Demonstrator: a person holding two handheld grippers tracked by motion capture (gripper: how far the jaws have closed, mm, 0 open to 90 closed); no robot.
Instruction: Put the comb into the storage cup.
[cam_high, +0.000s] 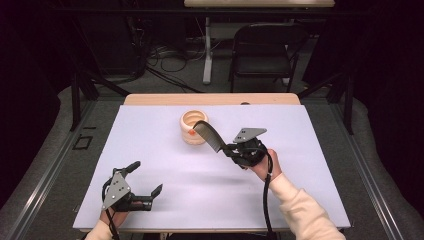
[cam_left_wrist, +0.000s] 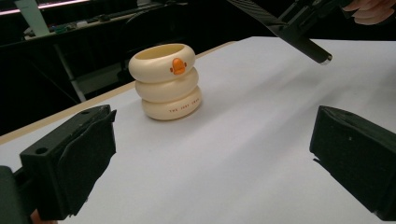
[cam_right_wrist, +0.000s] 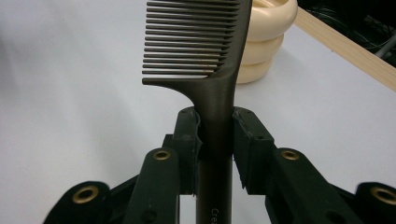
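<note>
Above desk (cam_high: 150, 200) centre: black comb (cam_high: 209, 136) clamped by handle in right gripper (cam_high: 233, 150), long axis slanting up toward cream ringed holder (cam_high: 192, 128), tip over rim; left gripper (cam_high: 145, 179) wide open, empty

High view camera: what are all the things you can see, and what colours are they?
comb: one, black, held up in the air, toothed end over the cup's rim
cup: one, cream, three stacked rings with an orange duck beak, standing upright at the far middle of the table
table: one, white top with a wooden far edge
folding chair: one, black, on the floor beyond the table
left gripper: one, black, near left of the table, jaws wide apart, holding nothing
right gripper: one, black, right of the cup, clamped on the comb's handle
</note>
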